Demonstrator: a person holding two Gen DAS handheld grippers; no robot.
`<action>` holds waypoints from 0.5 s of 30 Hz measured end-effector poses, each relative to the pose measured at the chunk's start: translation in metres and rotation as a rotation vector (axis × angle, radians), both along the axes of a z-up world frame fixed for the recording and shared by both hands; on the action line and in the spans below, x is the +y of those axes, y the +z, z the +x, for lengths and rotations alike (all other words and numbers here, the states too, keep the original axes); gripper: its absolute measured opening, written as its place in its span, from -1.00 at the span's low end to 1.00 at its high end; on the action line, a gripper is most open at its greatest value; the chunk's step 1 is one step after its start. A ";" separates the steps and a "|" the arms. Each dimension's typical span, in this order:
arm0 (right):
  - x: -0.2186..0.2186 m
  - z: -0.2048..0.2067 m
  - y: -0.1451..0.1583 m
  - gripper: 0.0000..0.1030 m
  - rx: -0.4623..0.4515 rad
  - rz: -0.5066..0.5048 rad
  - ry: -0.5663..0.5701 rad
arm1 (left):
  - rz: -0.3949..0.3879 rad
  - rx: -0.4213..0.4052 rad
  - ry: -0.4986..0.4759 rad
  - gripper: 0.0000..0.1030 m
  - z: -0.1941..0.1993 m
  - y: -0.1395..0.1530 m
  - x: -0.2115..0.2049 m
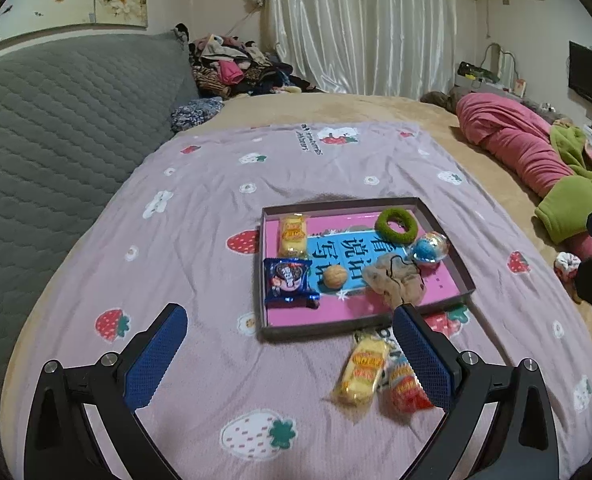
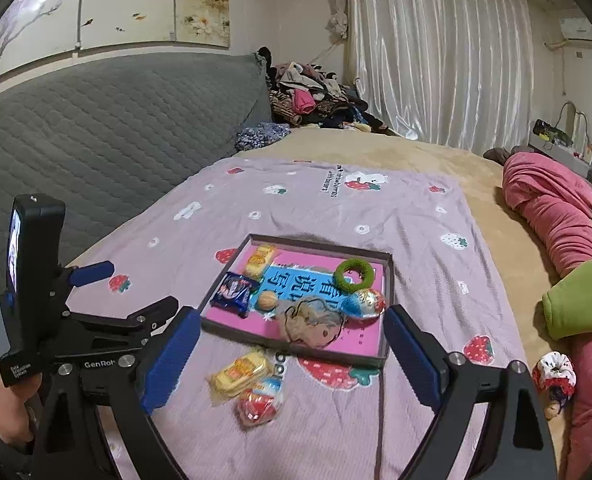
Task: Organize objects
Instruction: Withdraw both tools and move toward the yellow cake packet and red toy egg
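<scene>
Everywhere strawberry-print blanket, curtained bedroom.

The pale purple strawberry-print blanket lies bare to the left of and beyond the shallow dark-rimmed cardboard tray, giving open passage there. Just before the tray's near wall, a yellow-wrapped snack cake and a red-and-white snack packet block the way. A rolled pink quilt bounds the right; a grey quilted headboard bounds the left.
</scene>
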State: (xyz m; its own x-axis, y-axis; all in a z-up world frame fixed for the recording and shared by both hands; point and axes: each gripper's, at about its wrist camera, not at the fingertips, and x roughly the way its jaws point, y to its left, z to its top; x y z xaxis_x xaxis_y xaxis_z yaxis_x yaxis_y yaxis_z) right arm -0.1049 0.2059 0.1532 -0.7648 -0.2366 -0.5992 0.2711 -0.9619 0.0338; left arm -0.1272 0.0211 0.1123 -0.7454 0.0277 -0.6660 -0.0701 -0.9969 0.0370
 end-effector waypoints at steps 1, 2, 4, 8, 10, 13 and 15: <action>-0.001 0.005 0.000 0.83 0.003 0.004 -0.001 | -0.001 0.001 0.001 0.99 0.005 0.000 -0.001; -0.002 0.010 0.001 0.83 0.004 0.008 0.002 | -0.004 -0.001 0.001 0.99 0.009 0.000 -0.002; -0.004 0.018 0.000 0.83 0.005 0.012 0.006 | -0.006 0.000 0.001 0.99 0.018 0.000 -0.003; -0.009 0.035 -0.004 0.84 0.001 0.018 0.011 | 0.017 -0.008 -0.008 0.99 0.031 -0.001 -0.004; -0.011 0.041 -0.008 0.84 -0.009 0.023 0.018 | 0.011 -0.011 -0.011 0.99 0.037 -0.003 -0.003; -0.014 0.053 -0.015 0.84 -0.019 0.037 0.020 | 0.011 -0.013 -0.014 0.99 0.048 -0.005 -0.003; -0.016 0.060 -0.017 0.84 -0.016 0.036 0.021 | 0.006 -0.011 -0.016 0.99 0.055 -0.006 -0.003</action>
State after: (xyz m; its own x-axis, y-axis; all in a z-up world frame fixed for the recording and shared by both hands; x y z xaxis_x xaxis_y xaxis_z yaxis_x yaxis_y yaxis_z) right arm -0.0449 0.1901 0.1361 -0.7499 -0.2308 -0.6200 0.2910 -0.9567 0.0042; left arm -0.0718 0.0180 0.1061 -0.7376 0.0432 -0.6739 -0.0861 -0.9958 0.0304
